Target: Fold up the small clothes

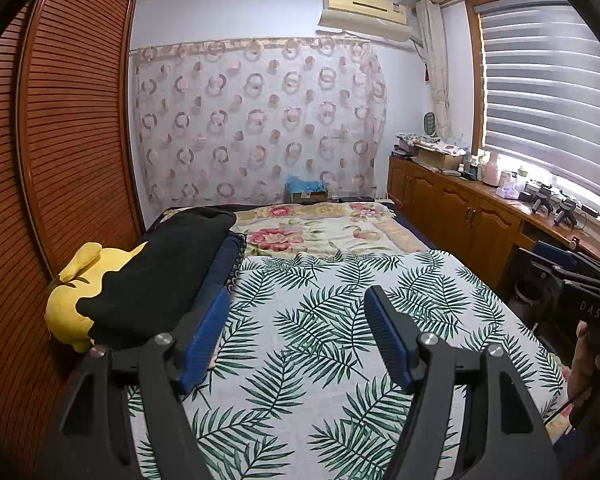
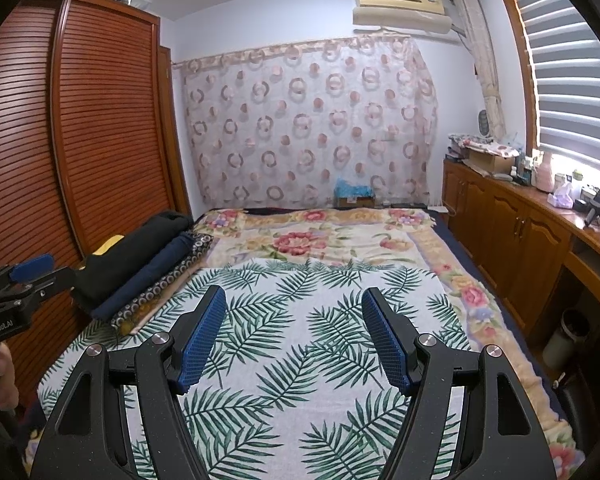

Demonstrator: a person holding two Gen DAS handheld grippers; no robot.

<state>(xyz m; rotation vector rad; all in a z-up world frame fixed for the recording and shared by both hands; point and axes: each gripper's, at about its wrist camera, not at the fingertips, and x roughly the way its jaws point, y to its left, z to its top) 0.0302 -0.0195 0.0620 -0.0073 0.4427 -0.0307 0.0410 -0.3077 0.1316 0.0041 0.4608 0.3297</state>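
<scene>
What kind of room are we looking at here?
Most likely a home bedroom: a bed spread with a palm-leaf sheet and a floral blanket, a slatted wooden wardrobe beside it, and an air conditioner on the wall.

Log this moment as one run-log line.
phase: pre-grasp | left gripper: open, empty | right gripper: open, empty | folded clothes stack: bed's left edge | leaf-print sheet: bare ahead

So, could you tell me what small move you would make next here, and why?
Probably reach the left gripper toward the black garment atop the stack at the bed's left edge. Both grippers are open with nothing between their fingers, the right gripper over the palm-leaf sheet, where no loose garment lies, so a piece seems to need fetching first.
</scene>
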